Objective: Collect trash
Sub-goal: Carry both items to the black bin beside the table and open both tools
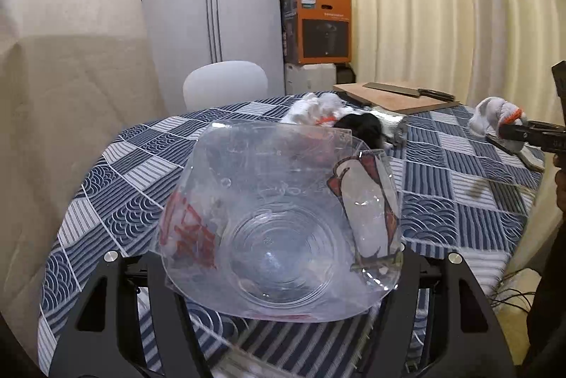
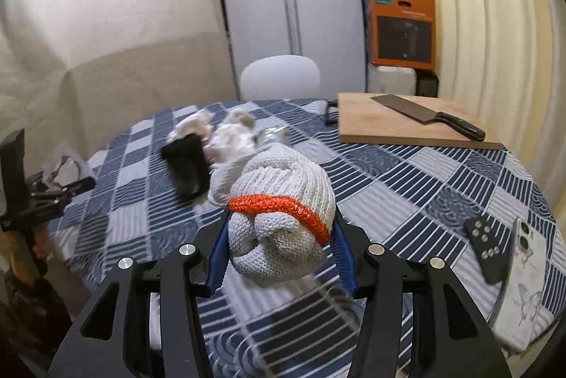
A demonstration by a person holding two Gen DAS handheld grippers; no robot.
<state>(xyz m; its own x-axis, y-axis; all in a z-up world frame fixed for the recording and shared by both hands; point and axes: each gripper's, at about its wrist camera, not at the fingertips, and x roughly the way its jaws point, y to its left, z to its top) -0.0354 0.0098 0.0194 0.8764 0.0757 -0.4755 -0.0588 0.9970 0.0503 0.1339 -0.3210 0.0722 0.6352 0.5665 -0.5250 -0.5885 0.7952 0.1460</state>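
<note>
My left gripper [image 1: 283, 257] is clamped on a clear plastic bag [image 1: 279, 219] with red print and a penguin drawing, mouth held open toward the camera, above the near edge of the table [image 1: 106, 187] with its blue-and-white patterned cloth. Inside the bag I see only clear film and its round bottom; contents hard to tell.

My right gripper [image 2: 281, 236] is closed on a rolled white knit glove [image 2: 283, 219] with an orange cuff band, blue pads pressing both sides, glove lifted off the cloth. In the left view the same glove [image 1: 495, 118] shows at far right, well apart from the bag.

On the table further back: a black cloth item [image 2: 185, 166] lying flat, just beside a heap of white crumpled material [image 2: 230, 137], with something silvery touching the heap's right side. Blurred, can't name it.

Right rear: wooden cutting board [image 2: 406, 127] with a cleaver [image 2: 424, 116] lying on it. Near right edge: black remote [image 2: 486, 249] beside a phone [image 2: 516, 289] in a white butterfly case.

Behind the table: white chair [image 2: 279, 75], orange box [image 2: 401, 28], curtain [image 1: 442, 6].
</note>
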